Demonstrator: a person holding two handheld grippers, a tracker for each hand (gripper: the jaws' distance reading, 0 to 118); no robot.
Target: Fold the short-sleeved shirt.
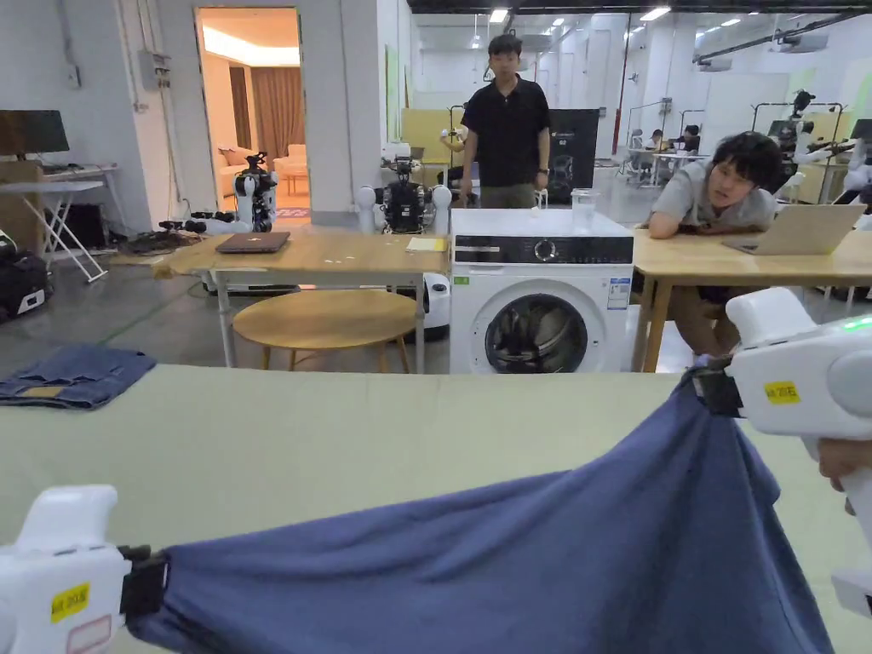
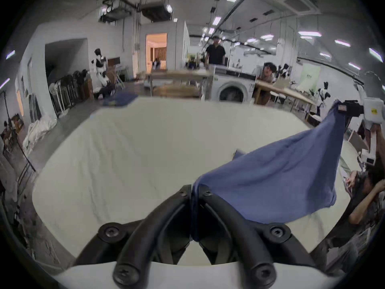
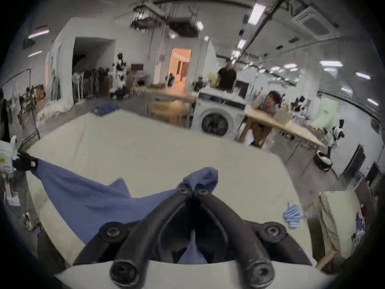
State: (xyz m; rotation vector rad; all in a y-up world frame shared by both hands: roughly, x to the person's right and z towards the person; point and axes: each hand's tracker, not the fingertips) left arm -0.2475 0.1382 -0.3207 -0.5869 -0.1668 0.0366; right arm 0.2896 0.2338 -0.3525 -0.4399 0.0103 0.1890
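A blue short-sleeved shirt hangs stretched in the air between my two grippers, above the cream-covered table. My left gripper at the lower left is shut on one corner of the shirt; its jaws pinch the cloth at the left gripper. My right gripper, held higher at the right, is shut on another corner, with a bunch of shirt poking past the right gripper. The cloth sags between them and its lower edge is out of frame.
A folded blue denim garment lies at the table's far left corner. Beyond the table stand a washing machine, wooden tables and two people watching. Blue gloves lie to the right of the table.
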